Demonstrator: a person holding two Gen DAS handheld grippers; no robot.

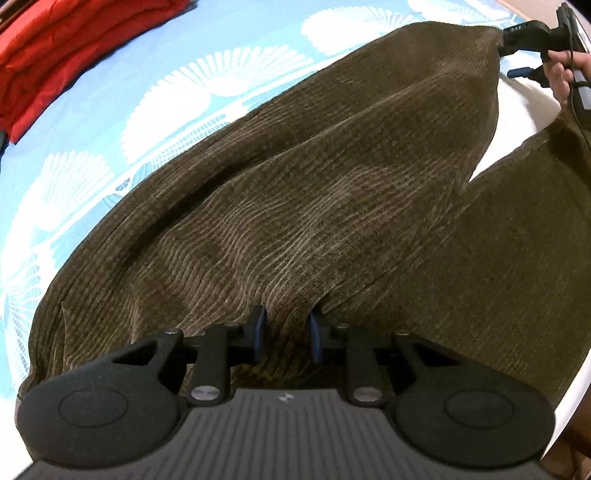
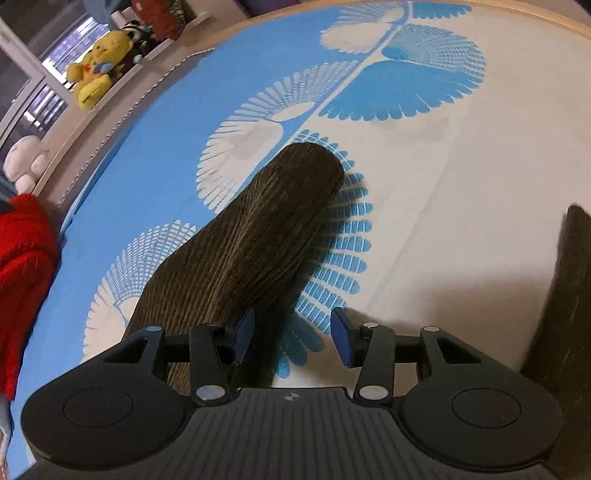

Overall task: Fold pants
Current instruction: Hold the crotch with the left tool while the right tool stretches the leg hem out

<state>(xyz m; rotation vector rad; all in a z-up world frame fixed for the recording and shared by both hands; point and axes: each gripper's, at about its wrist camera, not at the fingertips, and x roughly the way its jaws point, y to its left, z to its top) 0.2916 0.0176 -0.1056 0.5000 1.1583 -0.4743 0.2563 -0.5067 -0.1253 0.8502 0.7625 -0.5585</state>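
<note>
Brown corduroy pants [image 1: 332, 203] lie spread over a blue-and-white patterned bedsheet [image 1: 147, 55]. My left gripper [image 1: 287, 334] is shut on a bunch of the fabric at the near edge, and creases fan out from its pads. The right gripper [image 1: 508, 55], held by a hand [image 1: 565, 74], is at the far end of one leg with its jaws apart. In the right wrist view that pants leg [image 2: 258, 229] runs away from the right gripper [image 2: 291, 336]. The cloth reaches under the left finger [image 2: 243, 336] and the right pad is clear of it. A second dark part of the pants [image 2: 561, 295] is at the right.
A folded red garment [image 1: 48, 48] lies at the far left of the bed and appears again as a red garment [image 2: 22, 266] in the right wrist view. A shelf beyond the bed holds a yellow stuffed toy [image 2: 99, 62] and a white one [image 2: 26, 158]. The wooden bed rim [image 2: 517, 9] curves along the top.
</note>
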